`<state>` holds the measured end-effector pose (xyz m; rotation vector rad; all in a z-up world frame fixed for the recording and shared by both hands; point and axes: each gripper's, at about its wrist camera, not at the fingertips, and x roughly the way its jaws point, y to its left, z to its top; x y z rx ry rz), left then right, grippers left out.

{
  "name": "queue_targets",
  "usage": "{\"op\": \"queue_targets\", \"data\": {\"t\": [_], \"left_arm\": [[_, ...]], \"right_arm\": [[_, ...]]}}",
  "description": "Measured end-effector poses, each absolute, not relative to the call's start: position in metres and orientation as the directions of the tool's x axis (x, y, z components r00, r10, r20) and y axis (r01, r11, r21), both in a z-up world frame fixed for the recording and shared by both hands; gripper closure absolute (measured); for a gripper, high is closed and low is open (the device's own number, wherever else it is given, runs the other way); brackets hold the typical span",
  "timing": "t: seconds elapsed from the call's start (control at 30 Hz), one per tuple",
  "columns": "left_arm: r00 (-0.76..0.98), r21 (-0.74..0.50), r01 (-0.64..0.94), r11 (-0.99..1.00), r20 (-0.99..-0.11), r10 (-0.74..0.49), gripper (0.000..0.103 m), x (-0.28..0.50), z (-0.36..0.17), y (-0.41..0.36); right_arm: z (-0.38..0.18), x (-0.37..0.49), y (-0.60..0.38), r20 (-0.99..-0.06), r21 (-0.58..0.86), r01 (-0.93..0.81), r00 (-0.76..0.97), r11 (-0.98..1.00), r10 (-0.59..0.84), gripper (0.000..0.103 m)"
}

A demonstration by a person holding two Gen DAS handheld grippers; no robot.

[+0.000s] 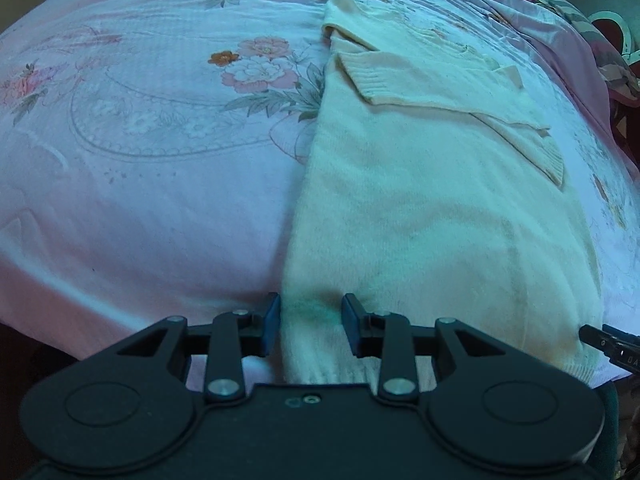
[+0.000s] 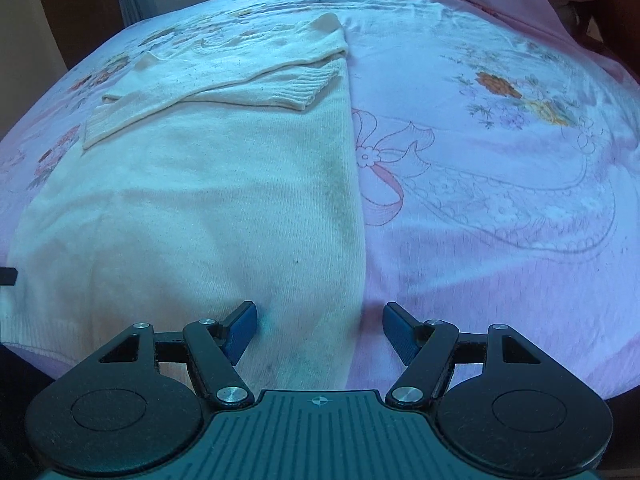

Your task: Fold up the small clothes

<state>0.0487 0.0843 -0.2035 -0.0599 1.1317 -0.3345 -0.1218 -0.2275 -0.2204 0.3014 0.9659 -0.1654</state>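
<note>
Bedspread (image 1: 140, 208) fills both my views: pink, floral print, lying fairly smooth. Everything below is placed relative to the sweater.

Sweater (image 1: 420, 208): cream knit, flat on the bedspread, already partly folded. Sides turned in, so the body is a long panel running away from me. Both sleeves (image 1: 424, 92) are folded across the far end of the sweater, crossing each other, ribbed cuffs showing. Hem is the end nearest my grippers. Some faint dirty marks along the sweater's right edge in the right wrist view (image 2: 340, 200).

Crumpled pink cloth (image 1: 560, 40) sits beyond the sweater's far right corner, at the bed's edge, with more bunched fabric behind it that I can't identify.

Left gripper (image 1: 310, 326): at the sweater's near left corner. Fingers partly apart, straddling the left edge: one pad over the bedspread, the other over the knit. Nothing gripped.

Right gripper (image 2: 320, 330): at the sweater's near right corner. Fingers spread wider than the left's, straddling the right edge, left pad (image 2: 240, 332) over the knit, the other over the bedspread. Nothing gripped. Can't tell whether either gripper's pads touch the fabric below.

The right gripper's tip also shows just off the sweater's hem corner in the left wrist view.
</note>
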Motion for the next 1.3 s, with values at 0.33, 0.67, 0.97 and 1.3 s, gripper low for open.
{"op": "queue_targets", "data": {"t": [0.33,0.67,0.97,1.3], "left_arm": [[0.314,-0.27,0.251,0.929,-0.886,-0.342,0.081,0.041,-0.215,0.087],[0.36,-0.376,0.285,0.882,-0.811,-0.462,0.101,0.047,-0.184,0.081],[0.454,-0.431,0.276,0.859,-0.729,-0.512,0.101,0.144,-0.142,0.046],[0.453,-0.313,0.191,0.93,-0.813,-0.367,0.092,0.263,-0.18,0.003]], "right_arm": [[-0.224,-0.131,-0.235,-0.839,0.283,0.273,0.535,0.92,0.099,0.071],[-0.2,-0.126,-0.244,-0.751,0.502,0.246,0.599,0.829,0.277,0.098],[-0.154,-0.041,-0.284,-0.647,0.575,0.243,0.72,0.781,0.252,0.098],[-0.201,0.085,-0.34,-0.743,0.51,0.393,0.649,0.765,0.162,0.097]]}}
